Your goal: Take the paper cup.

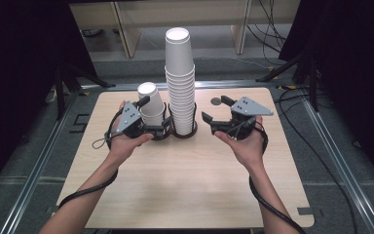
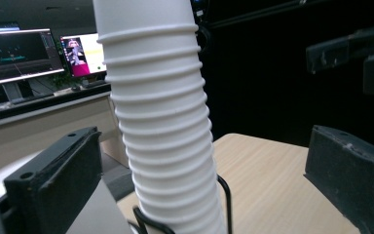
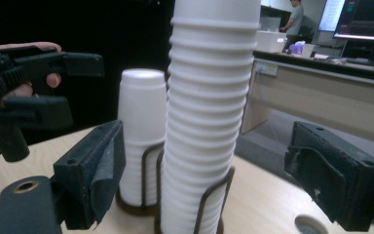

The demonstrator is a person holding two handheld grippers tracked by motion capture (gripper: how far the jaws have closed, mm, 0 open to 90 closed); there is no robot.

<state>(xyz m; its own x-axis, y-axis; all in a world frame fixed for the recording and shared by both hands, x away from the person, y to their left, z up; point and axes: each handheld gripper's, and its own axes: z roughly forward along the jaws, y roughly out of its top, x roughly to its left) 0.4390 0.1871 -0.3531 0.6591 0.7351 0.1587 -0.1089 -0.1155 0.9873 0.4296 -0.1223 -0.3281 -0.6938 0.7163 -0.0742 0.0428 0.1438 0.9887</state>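
The tall cup stack (image 1: 180, 83) stands in a wire holder (image 1: 182, 130) at the table's (image 1: 185, 185) twelve o'clock — the short cup stack (image 1: 151, 105) just beside it at nine o'clock. Left gripper (image 1: 148, 116) partly masks the short stack; right gripper (image 1: 216, 111) at three o'clock — both jaws spread, empty.

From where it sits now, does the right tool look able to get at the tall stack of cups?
Probably yes. The right tool is open and aimed at the tall cup stack, with bare table between them. In the right gripper view the stack stands between its jaws, unobstructed.
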